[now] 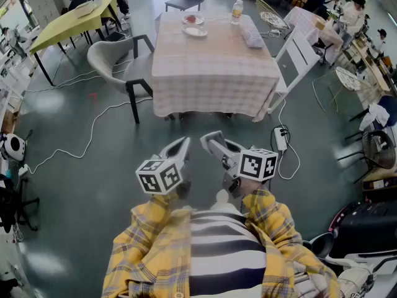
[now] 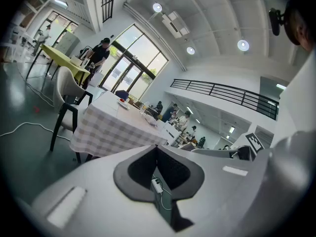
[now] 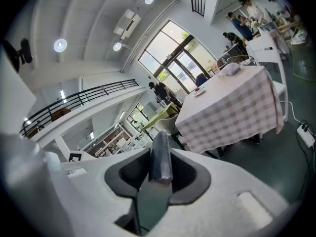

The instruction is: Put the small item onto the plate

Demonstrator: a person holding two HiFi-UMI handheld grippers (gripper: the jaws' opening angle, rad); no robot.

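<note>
A white plate (image 1: pixel 195 31) lies at the far end of a table with a checked cloth (image 1: pixel 214 73). I stand on the floor some way short of that table, with both grippers held out in front of my chest. In the right gripper view my right gripper (image 3: pixel 160 154) is shut on a small, flat, dark grey item (image 3: pixel 161 158) that stands edge-on between the pads. In the head view this gripper (image 1: pixel 207 139) points at the table. My left gripper (image 1: pixel 182 143) is beside it; in the left gripper view its (image 2: pixel 157 148) tips meet with nothing between them.
On the table there are also a small bowl with something red (image 1: pixel 192 19), a bottle (image 1: pixel 236 11) and a folded cloth (image 1: pixel 251 33). A grey chair (image 1: pixel 118 61) stands at the table's left. A white folding chair (image 1: pixel 294 61) leans at its right. Cables and a power strip (image 1: pixel 280 139) lie on the floor.
</note>
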